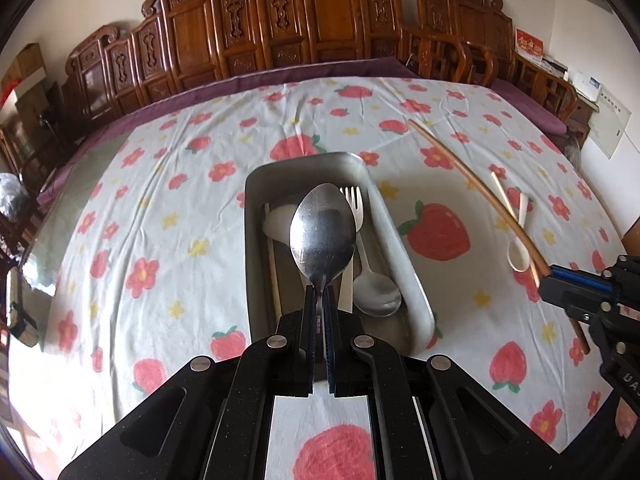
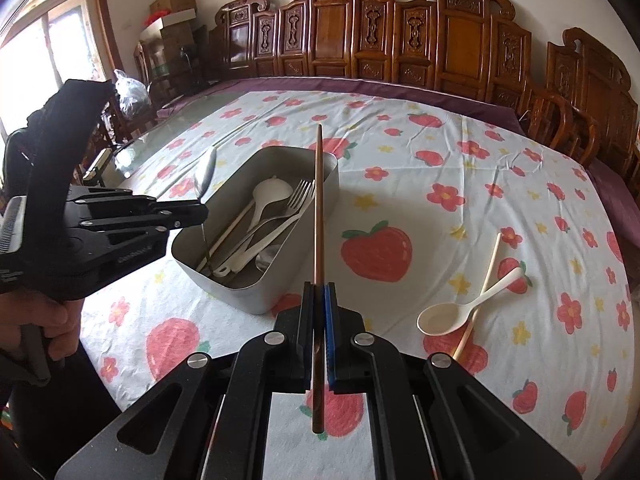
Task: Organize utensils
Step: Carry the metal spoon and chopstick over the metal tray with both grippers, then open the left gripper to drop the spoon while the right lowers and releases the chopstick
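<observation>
Above the metal tray (image 1: 416,280), your left gripper (image 1: 319,292) clamps the steel spoon (image 1: 322,232), bowl at 12 o'clock; your right gripper (image 2: 319,292) pinches the brown chopstick (image 2: 318,208).

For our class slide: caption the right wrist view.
Right gripper holds a brown chopstick near the metal tray while left gripper holds a steel spoon.
</observation>
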